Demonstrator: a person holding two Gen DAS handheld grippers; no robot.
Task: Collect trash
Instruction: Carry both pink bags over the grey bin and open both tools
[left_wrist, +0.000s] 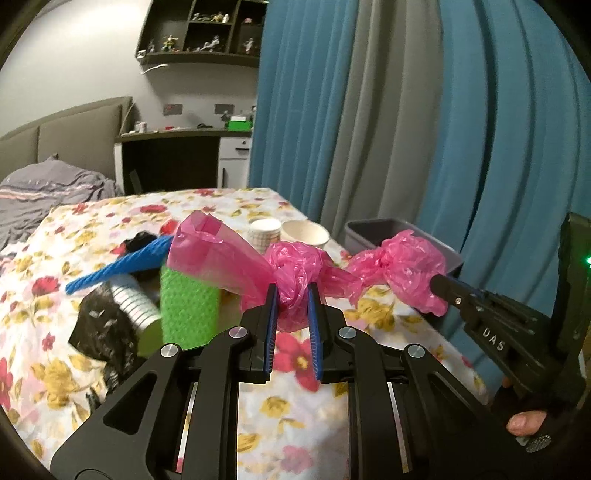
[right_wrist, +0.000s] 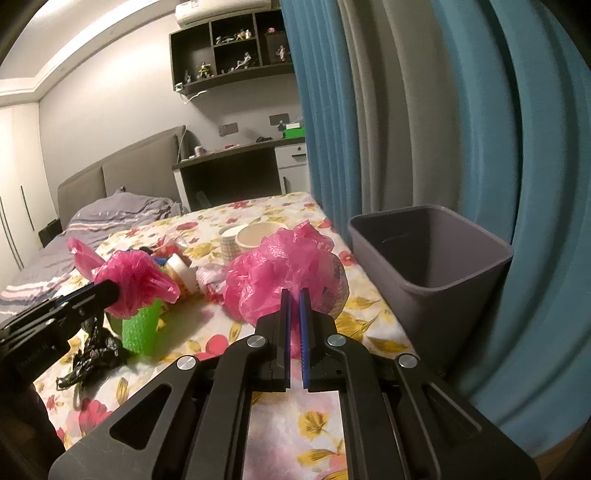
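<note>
A pink plastic bag (left_wrist: 295, 266) hangs stretched between both grippers above the flowered table (left_wrist: 295, 424). My left gripper (left_wrist: 291, 291) is shut on one bunched end of it. My right gripper (right_wrist: 294, 295) is shut on the other bunched end (right_wrist: 280, 273); it shows in the left wrist view (left_wrist: 439, 282) at the right. The left gripper shows in the right wrist view (right_wrist: 114, 291) at the left. A grey bin (right_wrist: 432, 266) stands beside the table's right edge, open and dark inside.
On the table lie a green foam block (left_wrist: 192, 310), a blue twisted rope (left_wrist: 122, 267), a black crumpled bag (left_wrist: 99, 328), a silver ribbed tube (left_wrist: 136, 310) and two paper cups (left_wrist: 295, 232). Blue and grey curtains (left_wrist: 406, 110) hang behind the bin. A bed (right_wrist: 55, 266) lies at the left.
</note>
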